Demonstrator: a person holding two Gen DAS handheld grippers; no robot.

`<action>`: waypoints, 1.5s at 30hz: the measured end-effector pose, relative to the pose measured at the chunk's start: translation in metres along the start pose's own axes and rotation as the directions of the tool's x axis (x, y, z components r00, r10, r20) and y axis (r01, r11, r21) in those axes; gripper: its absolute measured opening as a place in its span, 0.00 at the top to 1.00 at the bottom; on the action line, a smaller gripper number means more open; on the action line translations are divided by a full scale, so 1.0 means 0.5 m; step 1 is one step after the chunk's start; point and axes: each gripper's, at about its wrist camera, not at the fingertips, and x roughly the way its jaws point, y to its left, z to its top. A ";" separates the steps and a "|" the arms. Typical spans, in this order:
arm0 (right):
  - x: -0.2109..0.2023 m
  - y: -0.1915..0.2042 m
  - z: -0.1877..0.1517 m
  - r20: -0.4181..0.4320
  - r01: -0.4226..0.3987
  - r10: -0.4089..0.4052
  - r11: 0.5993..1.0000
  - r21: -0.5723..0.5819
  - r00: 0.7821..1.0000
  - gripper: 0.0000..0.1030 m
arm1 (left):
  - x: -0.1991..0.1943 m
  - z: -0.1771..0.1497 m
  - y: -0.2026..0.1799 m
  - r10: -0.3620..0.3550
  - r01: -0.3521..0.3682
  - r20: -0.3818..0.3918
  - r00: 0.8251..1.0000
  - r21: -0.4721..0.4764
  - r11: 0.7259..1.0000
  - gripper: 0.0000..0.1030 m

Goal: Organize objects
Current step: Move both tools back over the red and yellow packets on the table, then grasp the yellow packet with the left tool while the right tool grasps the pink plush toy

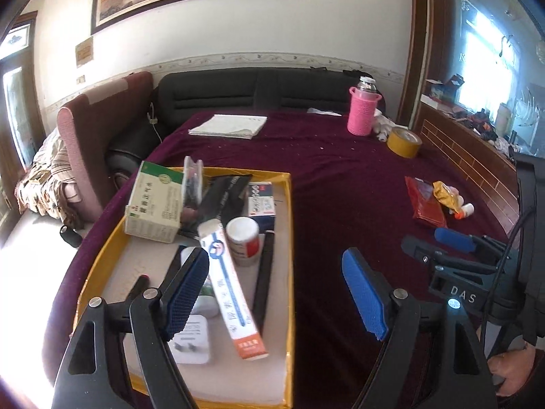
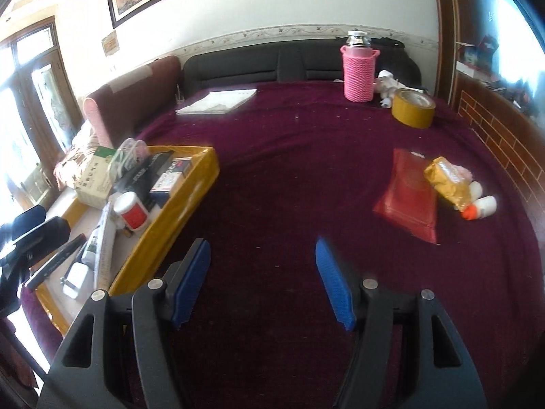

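A yellow-rimmed tray (image 1: pixel 289 238) on the maroon tablecloth holds several items: a green-and-white box (image 1: pixel 153 204), a white jar with a red label (image 1: pixel 243 238), a long white-and-orange box (image 1: pixel 231 289), a white plug (image 1: pixel 190 341) and black packets. My left gripper (image 1: pixel 282 293) is open and empty over the tray's right edge. My right gripper (image 2: pixel 262 279) is open and empty above bare cloth. A red packet (image 2: pixel 408 197), a yellow packet (image 2: pixel 446 177) and small white bottles (image 2: pixel 483 204) lie to its far right. The tray (image 2: pixel 190 191) is at its left.
A pink-sleeved flask (image 2: pixel 357 71), a roll of yellow tape (image 2: pixel 412 107) and white papers (image 2: pixel 218 100) sit at the far side of the table. A dark sofa and a maroon chair stand beyond. The right gripper shows in the left wrist view (image 1: pixel 456 238).
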 end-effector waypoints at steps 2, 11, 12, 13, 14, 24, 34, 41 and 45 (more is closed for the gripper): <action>-0.002 -0.025 0.003 0.003 0.046 -0.046 0.999 0.003 0.999 0.38 | 0.008 0.000 -0.025 -0.006 0.006 -0.015 1.000 0.021 1.000 0.26; -0.004 -0.150 0.047 0.004 0.113 -0.114 0.993 0.030 0.994 0.38 | 0.030 0.008 -0.085 -0.009 0.012 -0.054 0.998 0.057 0.998 0.26; -0.010 -0.171 0.065 0.015 0.125 -0.126 0.992 0.029 0.992 0.38 | 0.033 0.008 -0.088 -0.013 0.017 -0.058 0.998 0.061 0.998 0.26; -0.013 -0.189 0.081 0.024 0.137 -0.138 0.990 0.034 0.990 0.33 | 0.036 0.009 -0.093 -0.017 0.021 -0.062 0.998 0.068 0.997 0.26; -0.015 -0.220 0.103 0.032 0.151 -0.153 0.987 0.054 0.988 0.29 | 0.037 0.011 -0.099 -0.023 0.028 -0.066 0.998 0.074 0.997 0.26; 0.036 -0.550 0.099 0.081 0.099 -0.154 0.880 0.464 0.985 0.23 | 0.134 0.072 -0.235 -0.120 0.138 -0.140 0.983 0.127 0.982 0.27; 0.015 -0.611 0.091 0.112 0.078 -0.164 0.839 0.539 0.980 0.23 | 0.332 0.170 -0.458 -0.346 0.369 -0.241 0.907 0.056 0.928 0.27; 0.002 -0.637 0.084 0.131 0.071 -0.177 0.815 0.574 0.976 0.23 | 0.420 0.201 -0.579 -0.301 0.338 -0.238 0.924 0.133 0.932 0.27; 0.003 -0.659 0.079 0.129 0.057 -0.172 0.788 0.613 0.977 0.23 | 0.448 0.186 -0.627 -0.253 0.307 -0.234 0.939 0.233 0.923 0.27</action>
